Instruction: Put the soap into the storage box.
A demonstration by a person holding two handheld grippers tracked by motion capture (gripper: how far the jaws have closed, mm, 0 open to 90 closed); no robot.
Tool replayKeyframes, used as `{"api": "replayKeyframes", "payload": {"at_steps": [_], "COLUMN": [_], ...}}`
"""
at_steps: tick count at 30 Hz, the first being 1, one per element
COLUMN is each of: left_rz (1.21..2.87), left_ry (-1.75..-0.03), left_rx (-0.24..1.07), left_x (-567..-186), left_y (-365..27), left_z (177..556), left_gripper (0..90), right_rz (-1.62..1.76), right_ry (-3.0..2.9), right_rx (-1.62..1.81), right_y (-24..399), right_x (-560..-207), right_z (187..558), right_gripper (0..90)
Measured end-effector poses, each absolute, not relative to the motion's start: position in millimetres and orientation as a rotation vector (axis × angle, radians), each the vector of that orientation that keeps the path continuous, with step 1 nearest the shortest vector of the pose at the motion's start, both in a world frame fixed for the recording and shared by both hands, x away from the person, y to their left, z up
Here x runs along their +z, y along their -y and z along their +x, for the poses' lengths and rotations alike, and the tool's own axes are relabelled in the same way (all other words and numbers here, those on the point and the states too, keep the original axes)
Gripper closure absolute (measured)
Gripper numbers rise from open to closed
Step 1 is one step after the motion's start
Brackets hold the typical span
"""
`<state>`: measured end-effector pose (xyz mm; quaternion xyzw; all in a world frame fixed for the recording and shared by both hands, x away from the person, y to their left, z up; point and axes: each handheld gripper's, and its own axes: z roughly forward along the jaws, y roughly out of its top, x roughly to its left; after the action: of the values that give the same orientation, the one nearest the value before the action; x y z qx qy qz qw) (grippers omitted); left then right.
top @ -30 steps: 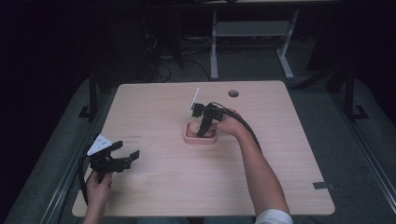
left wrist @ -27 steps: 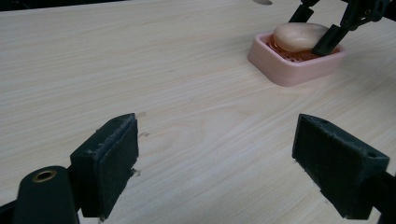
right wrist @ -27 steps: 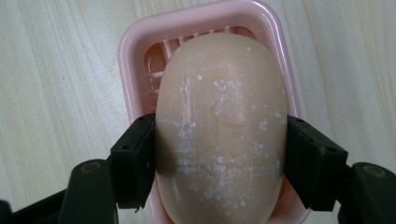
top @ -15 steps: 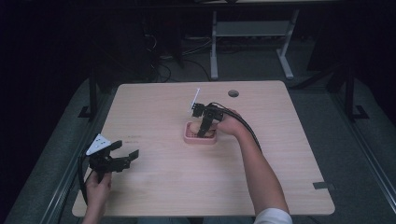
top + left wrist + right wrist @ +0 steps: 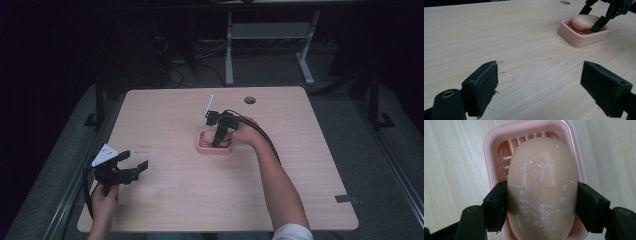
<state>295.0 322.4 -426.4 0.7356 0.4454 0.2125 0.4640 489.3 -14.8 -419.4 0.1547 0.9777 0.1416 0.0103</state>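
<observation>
A pale peach soap bar (image 5: 541,170) lies in a pink slotted soap dish (image 5: 491,150) near the middle of the wooden table (image 5: 200,200). My right gripper (image 5: 541,188) comes down from above, its two black pads pressed against the bar's long sides. The high view shows that gripper (image 5: 217,139) over the dish (image 5: 215,150), with the soap (image 5: 204,136) peeking out on its left. My left gripper (image 5: 134,162) hovers low near the table's front left, jaws wide open and empty. The left gripper view (image 5: 541,80) looks across bare wood toward the dish (image 5: 579,37) and soap (image 5: 584,21).
A round cable hole (image 5: 250,100) sits at the table's far edge. A strip of black tape (image 5: 346,198) marks the front right corner. Behind the table stand a white desk frame (image 5: 230,50) and loose cables on the dark floor.
The left gripper has shifted only slightly near the front left edge. The right gripper stays at the soap dish.
</observation>
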Motion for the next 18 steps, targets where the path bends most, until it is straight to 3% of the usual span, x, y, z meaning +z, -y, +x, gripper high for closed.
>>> {"api": "replayKeyframes", "payload": {"at_steps": [18], "left_rz": [1.801], "left_ry": [-1.094], "left_rx": [0.519], "left_x": [-425.3], "left_y": [-323.1], "left_z": [294.3], "left_gripper": [14.2], "right_rz": [0.498], "right_ry": [-3.04], "right_rx": [0.495], "right_y": [16.8], "right_x": [-412.5], "right_z": [486.6], "right_gripper": [30.2]}}
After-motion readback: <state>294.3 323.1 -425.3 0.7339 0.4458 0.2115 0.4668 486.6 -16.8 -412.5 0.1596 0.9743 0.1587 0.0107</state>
